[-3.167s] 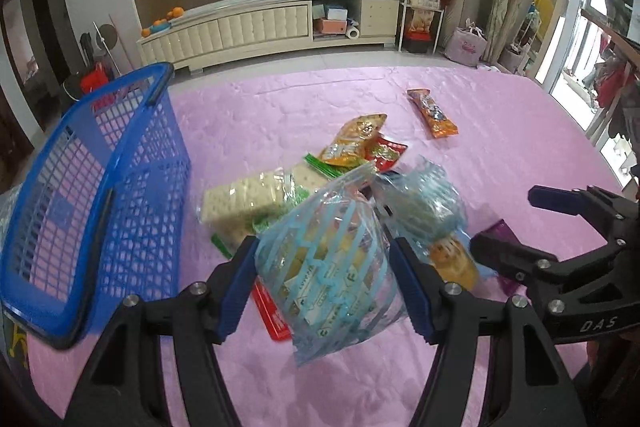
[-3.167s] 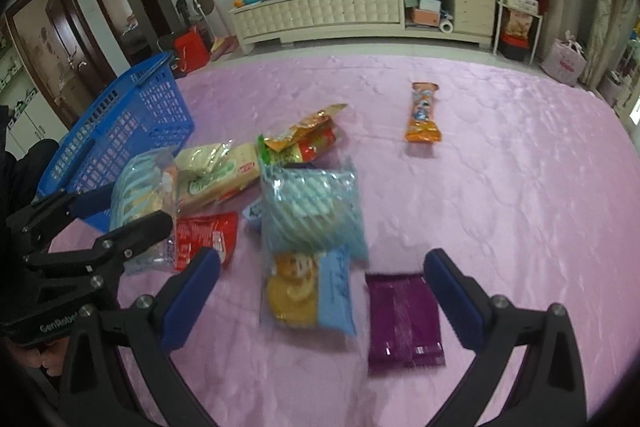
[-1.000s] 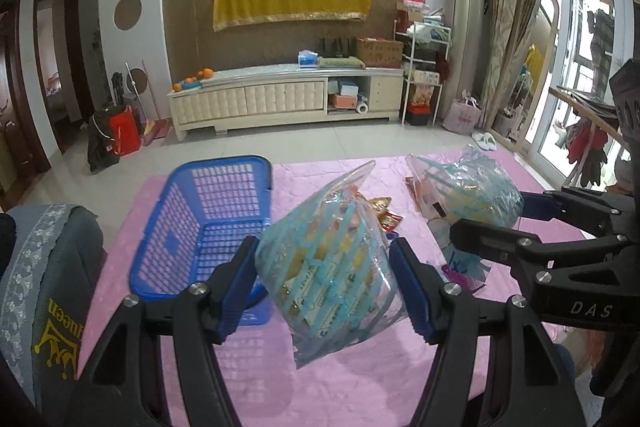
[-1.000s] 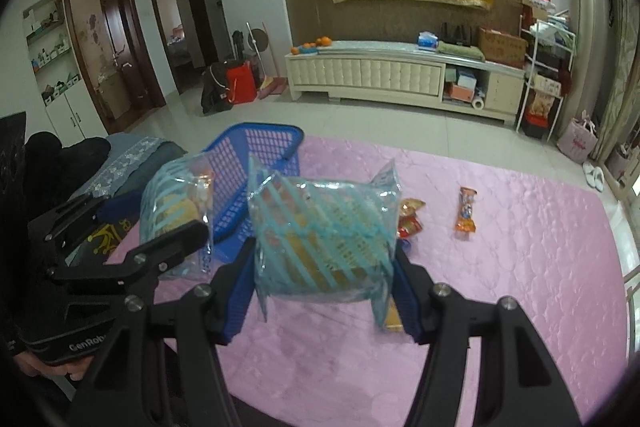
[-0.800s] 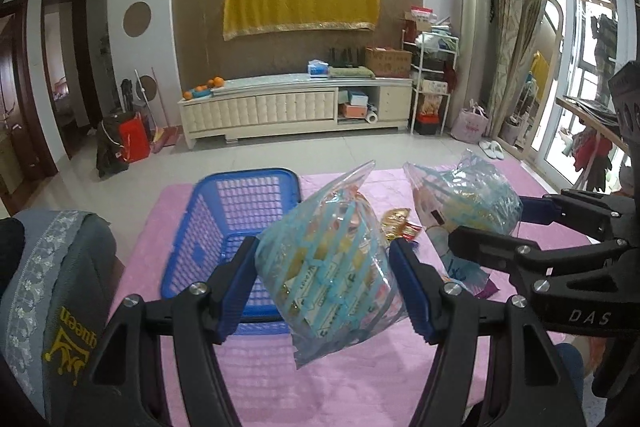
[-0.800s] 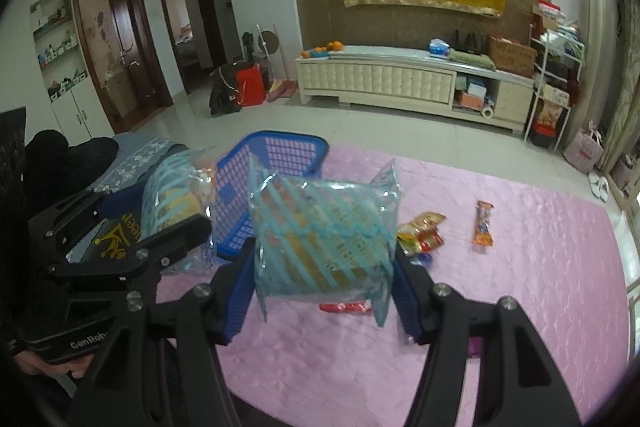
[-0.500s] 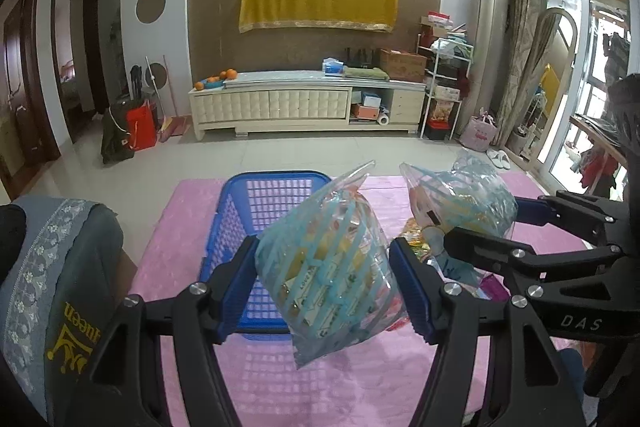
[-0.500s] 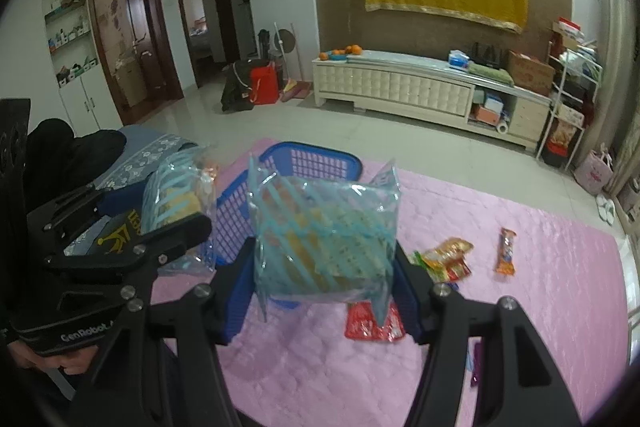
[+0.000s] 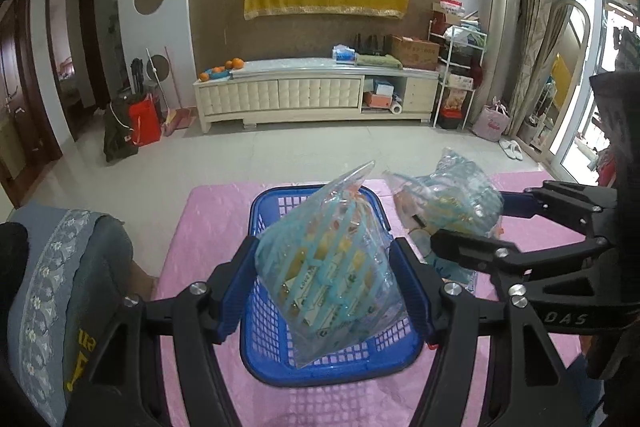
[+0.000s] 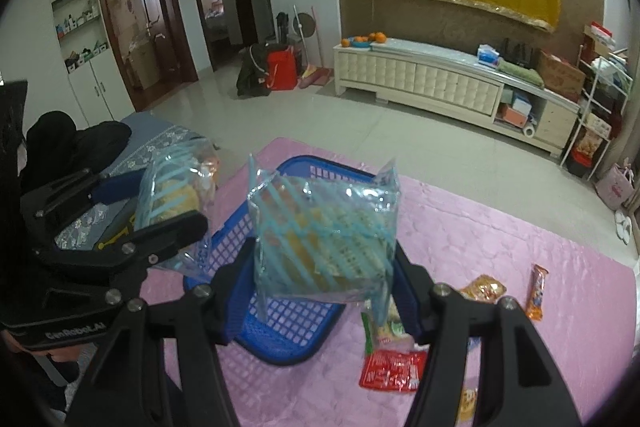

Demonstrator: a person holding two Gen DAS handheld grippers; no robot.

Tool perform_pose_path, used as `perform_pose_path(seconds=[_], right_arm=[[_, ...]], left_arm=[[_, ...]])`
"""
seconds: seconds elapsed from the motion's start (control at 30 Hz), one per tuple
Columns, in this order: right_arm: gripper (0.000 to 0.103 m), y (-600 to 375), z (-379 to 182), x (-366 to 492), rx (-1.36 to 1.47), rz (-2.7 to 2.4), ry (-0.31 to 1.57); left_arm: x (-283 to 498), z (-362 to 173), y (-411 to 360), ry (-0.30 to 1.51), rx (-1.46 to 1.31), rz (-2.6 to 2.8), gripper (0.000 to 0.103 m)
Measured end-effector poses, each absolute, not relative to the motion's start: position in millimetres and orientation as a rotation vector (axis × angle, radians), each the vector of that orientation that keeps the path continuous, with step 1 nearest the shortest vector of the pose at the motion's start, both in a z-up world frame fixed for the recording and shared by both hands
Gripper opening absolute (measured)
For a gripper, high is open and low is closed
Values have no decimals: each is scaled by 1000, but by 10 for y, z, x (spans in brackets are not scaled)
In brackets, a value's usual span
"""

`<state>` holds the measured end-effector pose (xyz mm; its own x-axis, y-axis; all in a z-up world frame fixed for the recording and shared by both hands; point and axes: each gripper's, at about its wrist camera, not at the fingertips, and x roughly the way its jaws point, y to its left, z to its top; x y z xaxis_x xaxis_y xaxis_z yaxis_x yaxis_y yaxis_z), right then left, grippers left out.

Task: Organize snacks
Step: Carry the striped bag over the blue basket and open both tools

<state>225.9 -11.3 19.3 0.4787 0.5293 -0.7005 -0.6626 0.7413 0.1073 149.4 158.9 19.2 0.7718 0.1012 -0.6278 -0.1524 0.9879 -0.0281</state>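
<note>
My left gripper (image 9: 326, 281) pinches a clear, blue-striped bag of wrapped snacks (image 9: 328, 267) between both pads, held above the blue plastic basket (image 9: 280, 355). The basket sits on the pink quilted mat (image 9: 208, 219), near its left edge. My right gripper (image 10: 324, 275) pinches a second blue-striped snack bag (image 10: 324, 235), held over the basket's right rim. Loose on the mat, to the right of the basket: a red packet (image 10: 392, 369), a green-edged cracker pack (image 10: 386, 325), an orange bar (image 10: 536, 291).
</note>
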Motion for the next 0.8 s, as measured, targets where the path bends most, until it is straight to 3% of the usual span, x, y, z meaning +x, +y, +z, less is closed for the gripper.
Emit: perform_pose_path(seconds=[0.8], right_arm=[[66, 336, -353, 3036, -195, 722, 962]], left_arm=[[2362, -325, 2192, 831, -152, 35, 65]])
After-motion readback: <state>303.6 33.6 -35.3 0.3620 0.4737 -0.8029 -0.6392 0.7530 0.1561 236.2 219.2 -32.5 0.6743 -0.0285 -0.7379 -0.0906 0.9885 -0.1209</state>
